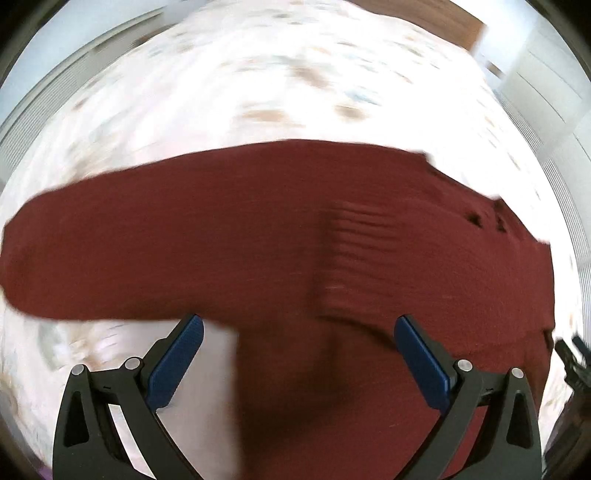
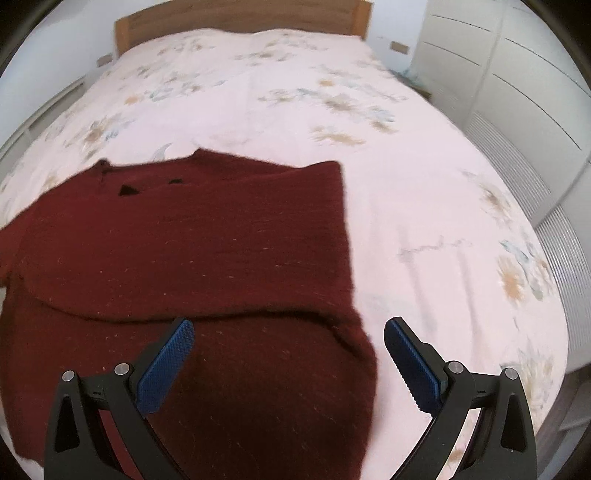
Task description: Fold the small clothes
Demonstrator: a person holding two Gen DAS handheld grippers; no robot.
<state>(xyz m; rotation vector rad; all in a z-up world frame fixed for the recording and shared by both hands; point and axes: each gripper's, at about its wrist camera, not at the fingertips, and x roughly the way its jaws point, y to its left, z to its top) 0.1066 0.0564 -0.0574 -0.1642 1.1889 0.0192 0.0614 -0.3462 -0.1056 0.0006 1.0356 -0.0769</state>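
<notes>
A dark red knitted sweater (image 2: 192, 243) lies flat on the pale floral bedspread (image 2: 295, 92), with its top part folded over the body. In the left wrist view the sweater (image 1: 258, 229) spreads wide, one sleeve reaching left; the view is blurred. My left gripper (image 1: 299, 325) is open and empty just above the sweater's near part. My right gripper (image 2: 290, 328) is open and empty over the sweater's right edge, near the fold line.
The bed has a wooden headboard (image 2: 240, 14) at the far end. White wardrobe doors (image 2: 517, 92) stand to the right of the bed. Bare bedspread (image 2: 443, 240) lies to the right of the sweater.
</notes>
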